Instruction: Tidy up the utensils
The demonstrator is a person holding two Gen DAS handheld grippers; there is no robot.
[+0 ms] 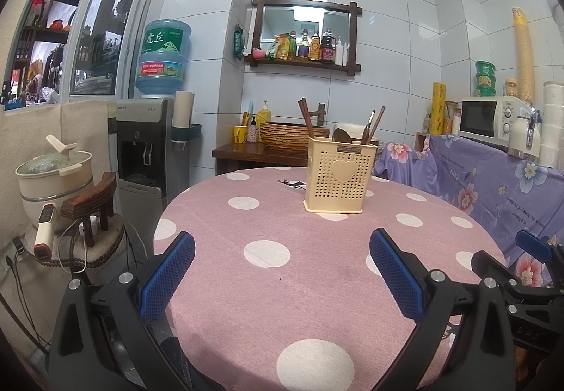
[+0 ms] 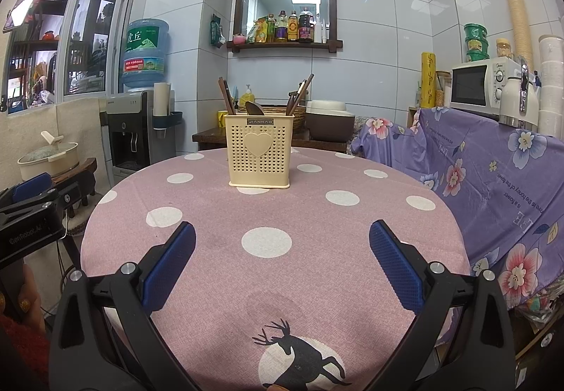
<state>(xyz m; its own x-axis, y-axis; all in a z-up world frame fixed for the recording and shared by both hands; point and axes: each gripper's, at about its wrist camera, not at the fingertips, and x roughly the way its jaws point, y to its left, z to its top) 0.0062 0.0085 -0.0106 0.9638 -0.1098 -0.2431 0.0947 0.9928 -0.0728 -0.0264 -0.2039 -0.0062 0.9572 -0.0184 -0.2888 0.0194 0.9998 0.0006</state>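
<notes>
1. Left gripper [image 1: 282, 271]: blue-padded fingers spread wide apart, nothing between them, hovering over the near part of the round table [image 1: 218, 222] with its pink polka-dot cloth
2. Right gripper [image 2: 282, 264]: fingers likewise wide apart and empty, above the cloth; a printed deer motif [image 2: 299, 355] lies just below and between them
3. Cream perforated utensil holder [image 1: 336, 176] stands upright on the table, ahead of the left gripper and a little to its right; from the right gripper it is ahead, slightly left [image 2: 260, 149]
4. Holder carries dark wooden chopsticks [image 1: 306, 121] leaning left, more dark utensils [image 1: 372, 126] leaning right, and a spoon bowl [image 2: 254, 108] showing above the rim
5. Beyond the holder: wooden side table [image 1: 239, 153] with woven basket [image 1: 282, 137]; microwave [image 1: 488, 118] far right of both grippers
</notes>
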